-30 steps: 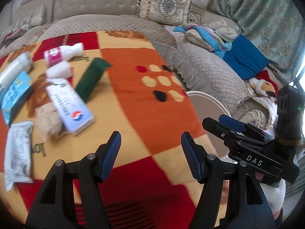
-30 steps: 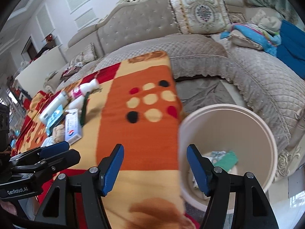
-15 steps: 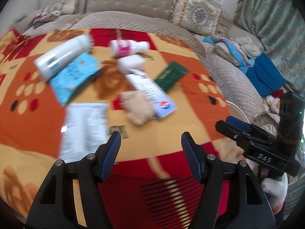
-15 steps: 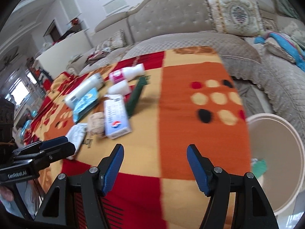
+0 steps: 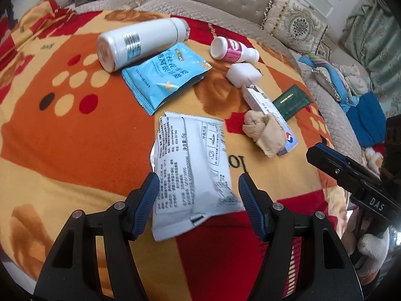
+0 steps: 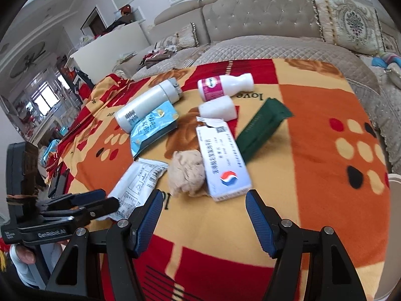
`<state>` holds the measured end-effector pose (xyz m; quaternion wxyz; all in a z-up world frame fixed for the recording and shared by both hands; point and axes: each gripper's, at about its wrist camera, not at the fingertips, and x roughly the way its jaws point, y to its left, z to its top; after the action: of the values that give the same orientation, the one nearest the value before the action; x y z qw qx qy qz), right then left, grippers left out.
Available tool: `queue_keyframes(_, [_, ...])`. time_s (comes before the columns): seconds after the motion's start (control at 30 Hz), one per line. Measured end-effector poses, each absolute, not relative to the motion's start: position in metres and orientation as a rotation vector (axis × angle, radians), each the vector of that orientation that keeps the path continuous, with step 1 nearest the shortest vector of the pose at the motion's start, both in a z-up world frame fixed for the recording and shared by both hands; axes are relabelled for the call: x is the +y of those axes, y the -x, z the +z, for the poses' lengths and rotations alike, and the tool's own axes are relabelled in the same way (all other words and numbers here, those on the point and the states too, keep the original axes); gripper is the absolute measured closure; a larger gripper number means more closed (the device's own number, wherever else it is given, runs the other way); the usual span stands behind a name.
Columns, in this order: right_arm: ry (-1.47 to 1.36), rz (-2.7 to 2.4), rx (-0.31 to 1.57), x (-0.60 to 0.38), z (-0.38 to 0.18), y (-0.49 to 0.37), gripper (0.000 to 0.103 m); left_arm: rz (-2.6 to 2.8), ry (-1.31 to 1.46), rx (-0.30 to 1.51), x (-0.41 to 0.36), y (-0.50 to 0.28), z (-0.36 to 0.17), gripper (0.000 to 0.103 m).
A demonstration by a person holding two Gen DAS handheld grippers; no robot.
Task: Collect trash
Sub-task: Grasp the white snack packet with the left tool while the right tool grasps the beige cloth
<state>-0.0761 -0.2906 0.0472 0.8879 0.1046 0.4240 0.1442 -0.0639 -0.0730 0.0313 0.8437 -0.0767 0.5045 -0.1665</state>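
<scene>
I saw left gripper [image 5: 198, 193] jaws open, hovering over white printed wrapper [image 5: 190, 173], flat on blanket [image 5: 75, 138]. Further right: beige crumpled wad [image 6: 186, 174] touching white-blue box [image 6: 223, 160]. My right gripper [image 6: 203, 215] jaws open, empty.

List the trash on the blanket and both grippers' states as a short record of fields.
surface: patterned blanket
nearest left gripper: white wrapper, lying flat between the open jaws, not gripped
right gripper: open, empty, above the blanket short of the crumpled tissue
bottles: large white bottle, pink-label bottle, both on their sides
other items: blue packet, white box, green wrapper
</scene>
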Motion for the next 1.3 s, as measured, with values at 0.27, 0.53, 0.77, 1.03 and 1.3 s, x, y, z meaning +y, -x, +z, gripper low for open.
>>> queue_keyframes(0.27, [-0.198,0.3,0.895,-0.281,0.044,0.065,0.037,-0.359,0.171,1.096,-0.082,0.044,0.015,0.036])
queue_keyframes(0.53, [-0.169,0.318,0.906,-0.263,0.042,0.051,0.037,-0.375,0.134,1.062,-0.074,0.05,0.018,0.064])
queue_keyframes(0.77, [-0.02,0.291,0.91,-0.23,0.027,0.032,0.045,-0.329,0.151,0.99,-0.036,0.066,0.039,0.065])
queue_keyframes(1.03, [-0.077,0.318,0.878,-0.247,0.036,0.039,0.08,-0.356,0.155,0.958,-0.038,0.077,0.052,0.065])
queue_keyframes(1.3, [-0.235,0.372,0.787,-0.285,0.077,0.071,0.08,-0.418,0.16,0.918,-0.067,0.082,0.072,0.065])
